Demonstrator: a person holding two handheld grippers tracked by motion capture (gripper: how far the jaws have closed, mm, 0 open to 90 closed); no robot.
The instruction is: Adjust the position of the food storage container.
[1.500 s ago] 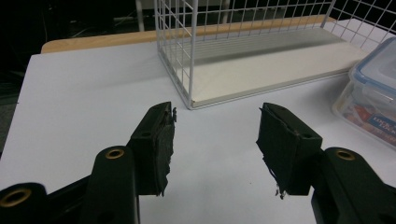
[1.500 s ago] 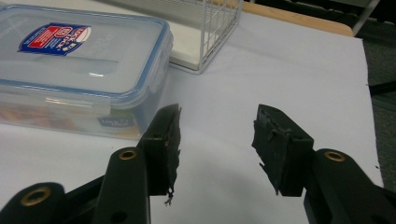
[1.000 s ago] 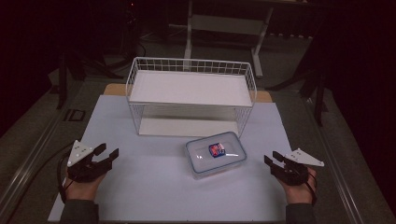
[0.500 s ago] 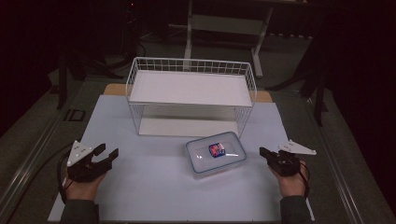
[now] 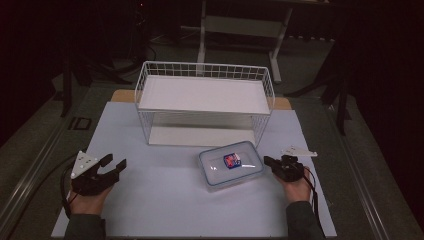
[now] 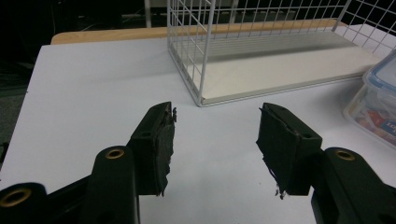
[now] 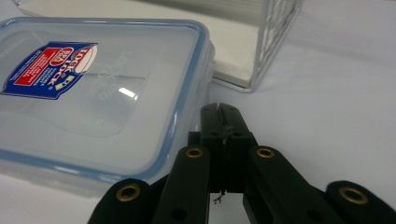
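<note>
Change since a second ago: right gripper [image 5: 270,161] is closing in on the container [image 5: 231,165] from its right side, now sitting just beside the short end; left gripper [image 5: 114,165] is staying put.

Jaws: right pair is pressing shut on nothing; left pair is standing wide apart, empty.

Handling note, a judgement: the jaws likely need opening before taking the rim.

Item: clear lidded box, blue-edged lid, red-and-blue label, lying on the white mat [image 5: 165,205] before the wire rack [image 5: 205,95].
</note>
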